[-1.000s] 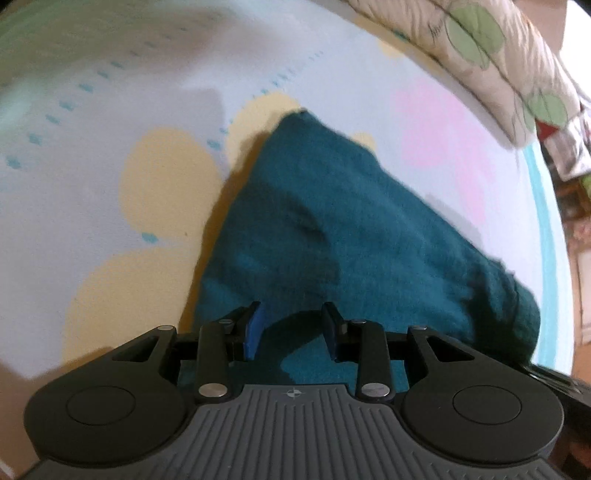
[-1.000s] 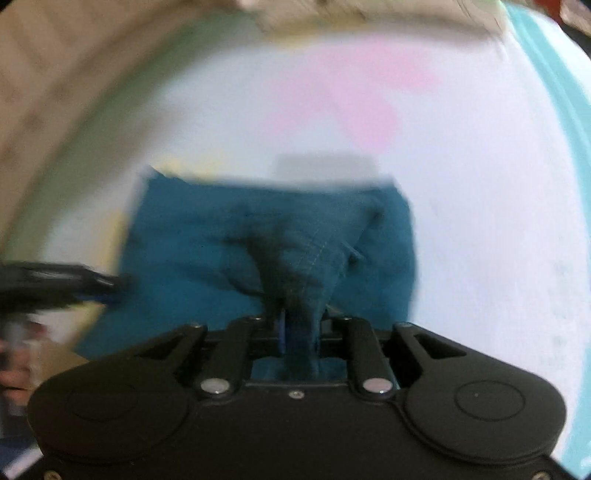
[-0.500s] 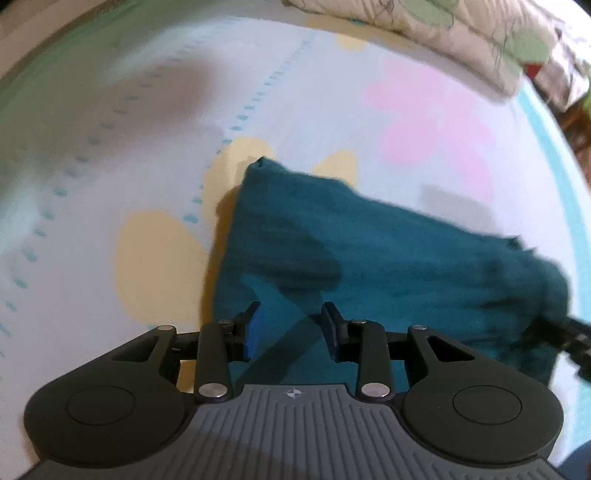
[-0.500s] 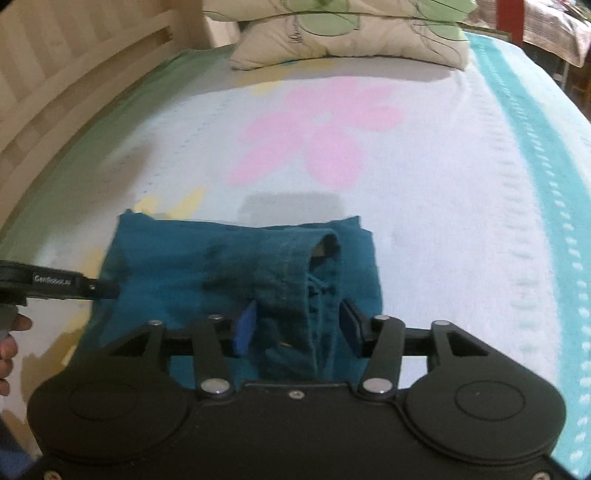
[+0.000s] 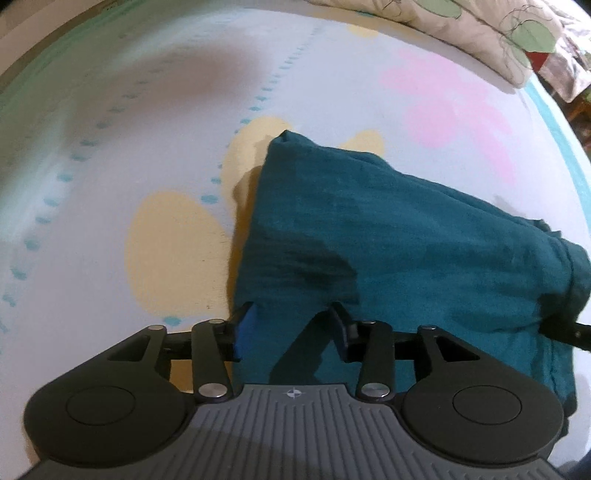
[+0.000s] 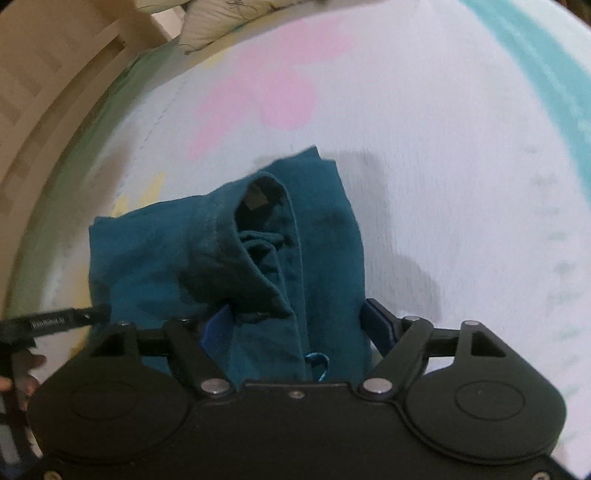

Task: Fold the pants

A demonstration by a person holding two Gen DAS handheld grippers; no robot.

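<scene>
The teal pants (image 5: 388, 236) lie folded on a flowered bedsheet (image 5: 147, 129). My left gripper (image 5: 291, 321) hovers over their near left edge. Its jaws are opening, with cloth lying between them and no pad pressing on it. In the right wrist view the pants (image 6: 325, 236) show a gaping waistband fold. My right gripper (image 6: 295, 328) straddles that end. Its jaws are opening wide and its blue pads stand clear of the cloth. One left finger (image 6: 70, 319) shows at the left edge of that view.
Pillows (image 5: 480, 33) lie at the head of the bed. A wooden bed frame (image 6: 55, 92) runs along the left side. A teal stripe (image 6: 535, 66) marks the sheet on the right. A hand (image 6: 26, 369) shows at the lower left.
The right jaws, shut on a pinched fold of the pants, have spread wide and let it drop. The left jaws have widened a little. Both views have rolled.
</scene>
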